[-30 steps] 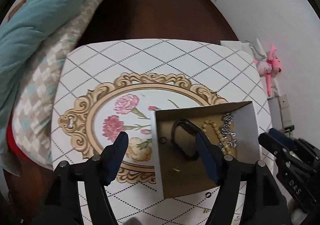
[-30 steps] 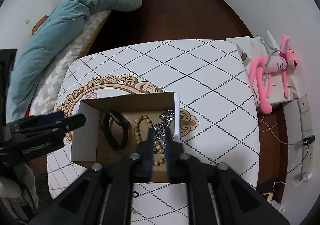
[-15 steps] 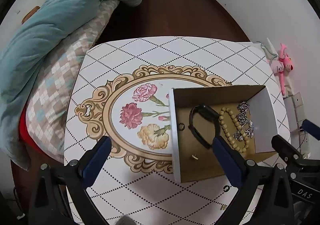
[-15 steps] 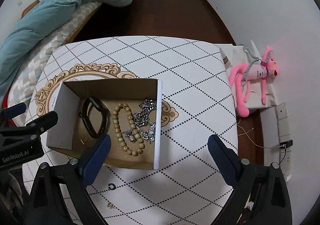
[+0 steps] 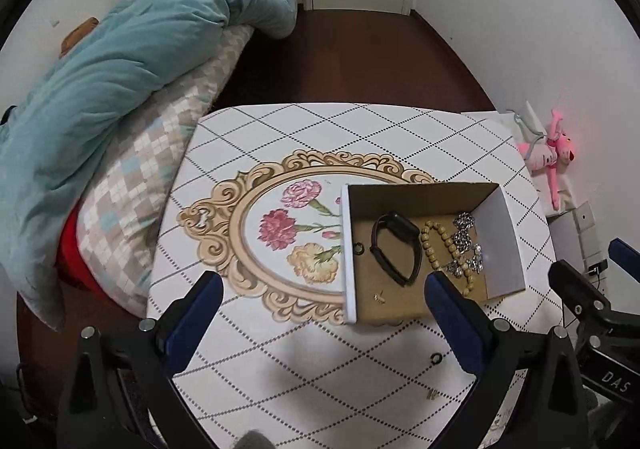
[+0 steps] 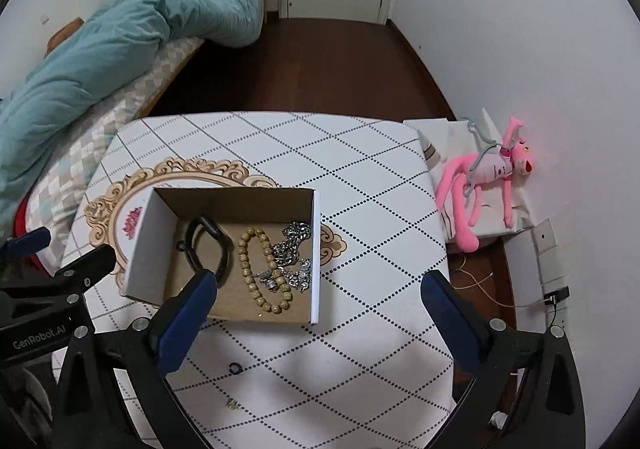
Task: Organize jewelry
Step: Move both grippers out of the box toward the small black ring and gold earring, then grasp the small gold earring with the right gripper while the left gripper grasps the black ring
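Jewelry (image 6: 276,261): black band, beads, silver chain

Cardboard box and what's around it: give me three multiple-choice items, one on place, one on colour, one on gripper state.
1. Where does the small black ring lie?
A. in the box
B. on the table, outside the box
C. in a gripper

2. What colour is the bead bracelet?
A. tan
B. red
C. blue

3. How do the jaws of the right gripper stand?
A. shut on the chain
B. shut on nothing
C. wide open, holding nothing

Answers:
1 B, it sits on the table on the near side of the box.
2 A, the beads are tan, lying beside the silver chain.
3 C, the pads stand far apart with nothing between them.
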A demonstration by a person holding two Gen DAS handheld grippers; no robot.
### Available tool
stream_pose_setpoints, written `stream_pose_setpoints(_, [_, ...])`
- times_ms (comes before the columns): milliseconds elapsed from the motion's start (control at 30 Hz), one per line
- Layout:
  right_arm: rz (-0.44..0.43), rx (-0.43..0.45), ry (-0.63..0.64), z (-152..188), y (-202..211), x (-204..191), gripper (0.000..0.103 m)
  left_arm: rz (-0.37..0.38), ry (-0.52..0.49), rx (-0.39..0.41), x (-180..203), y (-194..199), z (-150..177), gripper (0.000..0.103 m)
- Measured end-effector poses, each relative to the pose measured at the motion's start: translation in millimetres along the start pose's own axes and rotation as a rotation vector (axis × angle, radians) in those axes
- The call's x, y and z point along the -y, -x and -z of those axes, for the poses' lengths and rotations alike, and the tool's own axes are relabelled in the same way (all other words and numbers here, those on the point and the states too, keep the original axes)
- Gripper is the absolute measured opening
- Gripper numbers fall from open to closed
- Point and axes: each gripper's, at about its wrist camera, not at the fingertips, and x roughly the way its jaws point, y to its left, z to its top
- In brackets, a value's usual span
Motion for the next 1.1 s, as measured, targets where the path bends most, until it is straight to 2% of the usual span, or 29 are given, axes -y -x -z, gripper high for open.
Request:
stream_pose_setpoints(67, [-0.006, 0.01, -0.013, 10, 8, 0, 0.103, 0.0, 0.0, -0.001, -2, 3, 9, 0.103])
stream_pose_setpoints(200, [-0.025, -0.016, -0.038, 40, 9, -1, 0.103, -0.064, -0.014, -0.017, -8, -3, 40, 0.103])
stream_pose_setpoints(300, [-0.033, -0.054, -0.037, 65, -2, -7, 0.103, -0.076, -0.02, -0.075, -13, -21, 70, 0.103])
stream_pose_setpoints(433, [-0.089, -0.128, -0.049, 104, -28, -18, 0.101, -0.089, -0.039, -0.157, -18, -47, 107, 0.103])
stream_pose_setpoints(500, [-0.106, -0.146, -0.052, 119, -37, -25, 0.093, -0.101, -0.046, -0.189, -20, -58, 121, 0.103])
stream_pose_setpoints(567, [-0.137, -0.163, -0.052, 133, -46, -33, 0.079, -0.107, -0.045, -0.209, -24, -65, 131, 0.103])
stream_pose_setpoints(700, [-0.175, -0.167, -0.048, 147, -54, -46, 0.066, -0.123, -0.038, -0.231, -30, -72, 142, 0.103])
stream_pose_setpoints(800, [-0.191, -0.16, -0.044, 152, -58, -53, 0.052, -0.12, -0.031, -0.23, -32, -72, 143, 0.103])
stream_pose_setpoints(867, [-0.198, -0.176, -0.041, 156, -63, -57, 0.038, -0.121, -0.029, -0.228, -33, -72, 142, 0.103])
stream_pose_setpoints(1000, [-0.154, -0.149, 0.004, 159, -63, -67, 0.027, -0.12, -0.024, -0.226, -34, -72, 143, 0.103])
stream_pose_setpoints(1033, [-0.15, -0.148, 0.009, 159, -63, -68, 0.013, -0.12, -0.025, -0.226, -36, -74, 142, 0.103])
stream_pose_setpoints(1100, [-0.156, -0.143, 0.012, 158, -64, -68, 0.013, -0.123, -0.028, -0.224, -35, -73, 142, 0.103])
